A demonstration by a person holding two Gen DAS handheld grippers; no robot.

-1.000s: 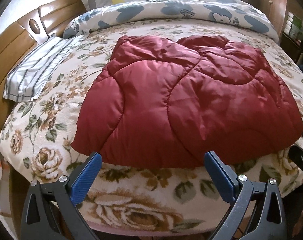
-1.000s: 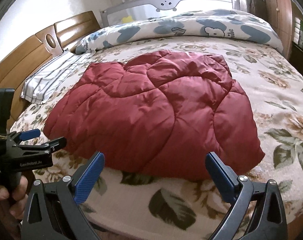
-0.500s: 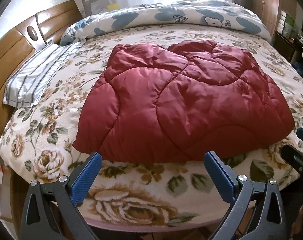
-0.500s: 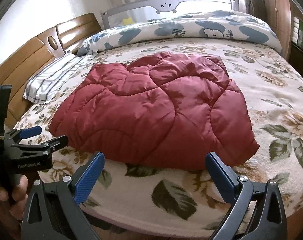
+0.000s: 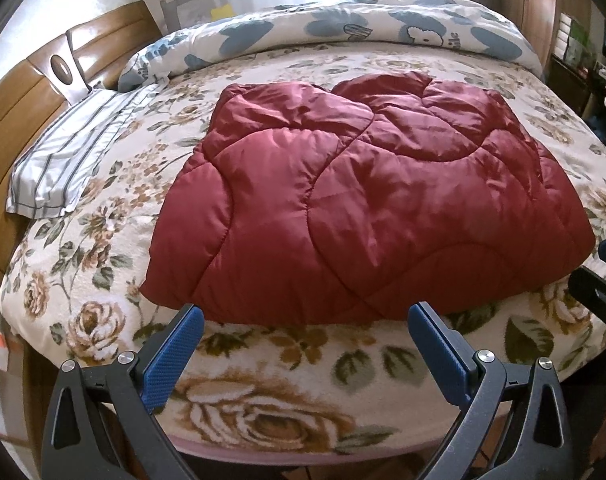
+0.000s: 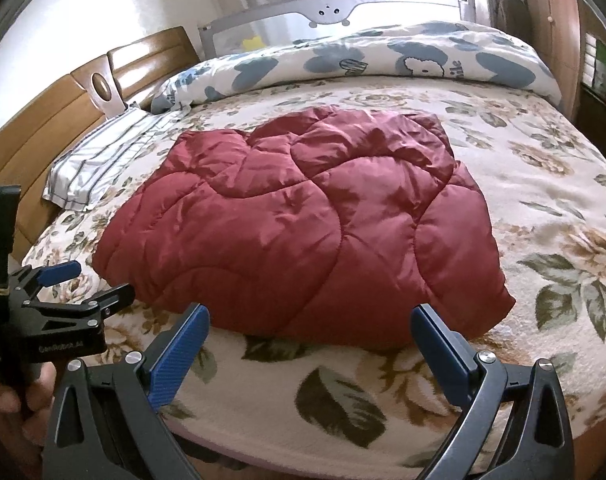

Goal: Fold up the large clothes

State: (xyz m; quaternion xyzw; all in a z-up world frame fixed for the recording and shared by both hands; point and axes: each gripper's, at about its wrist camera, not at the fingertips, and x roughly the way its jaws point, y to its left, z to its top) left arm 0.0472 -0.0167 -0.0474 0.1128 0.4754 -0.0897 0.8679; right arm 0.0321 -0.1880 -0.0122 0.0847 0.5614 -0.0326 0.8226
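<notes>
A dark red quilted garment (image 5: pixel 367 208) lies folded in a puffy heap on the floral bed cover (image 5: pixel 263 400); it also shows in the right wrist view (image 6: pixel 303 232). My left gripper (image 5: pixel 303 320) is open and empty, held just short of the garment's near edge. My right gripper (image 6: pixel 309 320) is open and empty, also just before the near edge, to the right of the left one. The left gripper shows from the side in the right wrist view (image 6: pixel 91 280), open. One finger of the right gripper (image 5: pixel 599 292) shows at the edge of the left wrist view.
A striped pillow (image 5: pixel 67 160) lies at the left by the wooden headboard (image 5: pixel 27 92). A rolled blue-and-white duvet (image 5: pixel 343 36) lies across the far side before a grey bed rail (image 6: pixel 331 12). A wooden wardrobe (image 6: pixel 559 20) stands at the right.
Both grippers have drawn back and risen a little from the garment; more of the bed's near edge shows. The garment has not moved. Both stay open.
</notes>
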